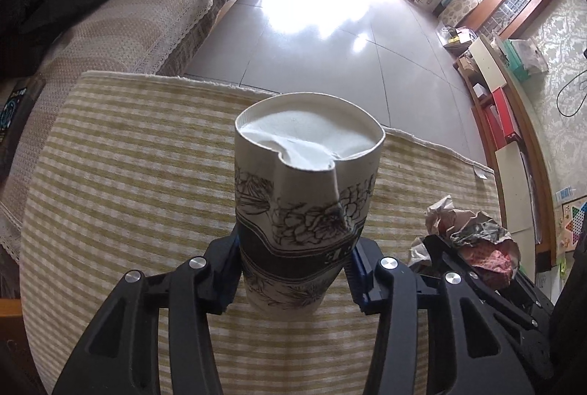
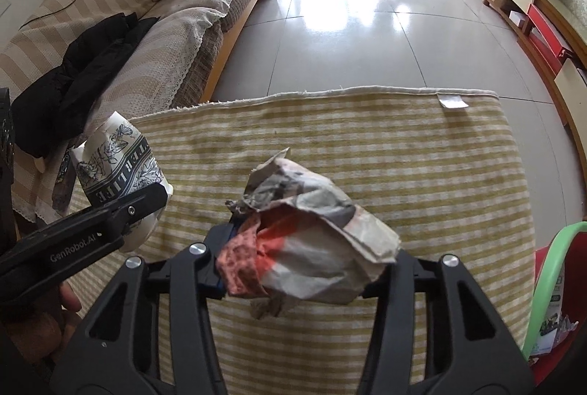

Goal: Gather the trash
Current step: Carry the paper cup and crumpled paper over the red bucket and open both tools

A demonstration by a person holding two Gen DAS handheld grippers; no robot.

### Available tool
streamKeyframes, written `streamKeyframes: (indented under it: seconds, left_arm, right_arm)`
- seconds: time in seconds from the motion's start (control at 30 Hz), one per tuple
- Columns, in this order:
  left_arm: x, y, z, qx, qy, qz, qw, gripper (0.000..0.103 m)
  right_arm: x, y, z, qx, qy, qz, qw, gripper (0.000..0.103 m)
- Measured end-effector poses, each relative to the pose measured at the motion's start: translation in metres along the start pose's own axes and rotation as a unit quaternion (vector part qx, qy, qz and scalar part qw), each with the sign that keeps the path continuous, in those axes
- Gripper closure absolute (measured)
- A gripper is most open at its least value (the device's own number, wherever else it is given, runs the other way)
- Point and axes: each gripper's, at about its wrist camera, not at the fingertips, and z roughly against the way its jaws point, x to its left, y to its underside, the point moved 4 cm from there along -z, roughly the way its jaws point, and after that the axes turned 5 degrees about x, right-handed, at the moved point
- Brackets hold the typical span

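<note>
My left gripper is shut on a dented paper cup with black flower print, held above the striped yellow cloth. The cup's rim is creased inward. The cup also shows in the right wrist view, clamped by the left gripper at far left. My right gripper is shut on a crumpled paper wrapper, grey, white and red, held above the cloth. The wrapper also shows at the right of the left wrist view.
A sofa with a black jacket runs along the left. Tiled floor lies beyond the cloth. A low cabinet with boxes lines the right wall. A green-rimmed container sits at the right edge.
</note>
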Motion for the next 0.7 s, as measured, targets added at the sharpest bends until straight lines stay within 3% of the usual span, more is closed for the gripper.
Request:
streamKeyframes:
  seconds: [0.3, 0.7]
  left_arm:
    - [-0.012, 0.007, 0.063, -0.063, -0.026, -0.076, 0.9947, 0.058]
    - [-0.051, 0.054, 0.129, -0.103, 0.001, -0.136, 0.9854, 0.058]
  right_arm:
    - [0.003, 0.013, 0.066, -0.049, -0.018, 0.003, 0.999, 0.057]
    - [-0.02, 0.06, 0.145, -0.094, -0.02, -0.008, 0.995, 0.057]
